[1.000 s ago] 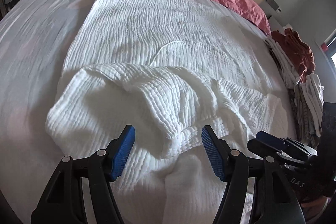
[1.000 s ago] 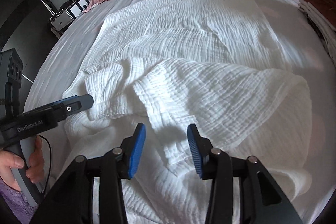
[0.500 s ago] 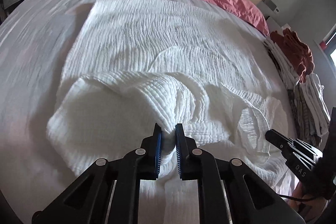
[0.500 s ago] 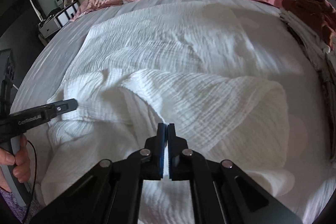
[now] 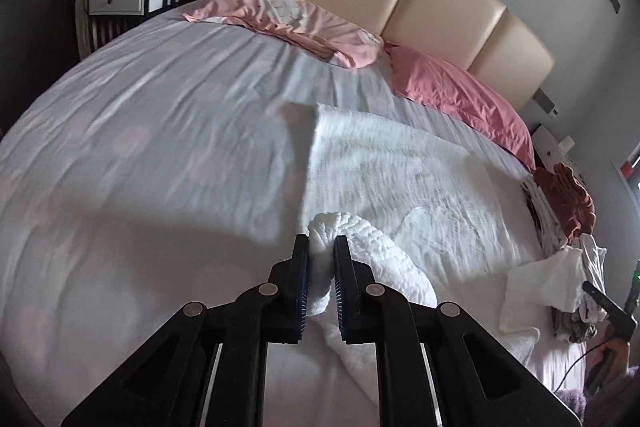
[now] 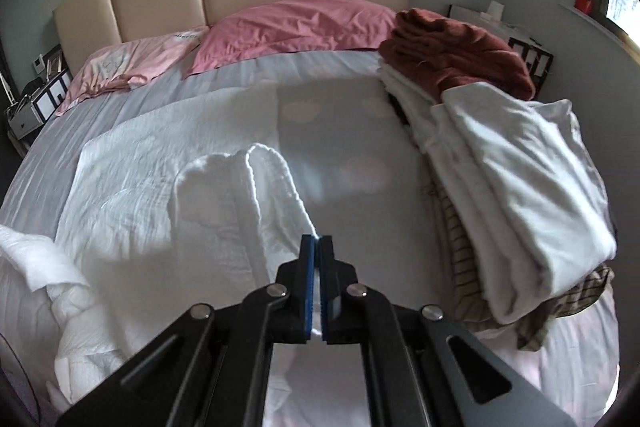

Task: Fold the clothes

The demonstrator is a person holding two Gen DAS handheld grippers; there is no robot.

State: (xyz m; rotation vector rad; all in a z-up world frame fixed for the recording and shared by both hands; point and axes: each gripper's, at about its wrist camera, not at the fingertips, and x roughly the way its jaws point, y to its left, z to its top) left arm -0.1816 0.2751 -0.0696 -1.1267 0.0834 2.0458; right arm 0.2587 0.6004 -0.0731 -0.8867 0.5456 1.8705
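Nothing I can read from here. The pale pink pillowcase (image 6: 120, 67) carries a small dark line of print near its edge, and a faint drawing, but both are too blurred and small to make out.

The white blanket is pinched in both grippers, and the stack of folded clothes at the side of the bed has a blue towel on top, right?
Not quite. Both the left gripper and the right gripper do pinch the white blanket, but the towel on top of the stack of folded clothes is reddish-brown, not blue. The right wrist view shows it.
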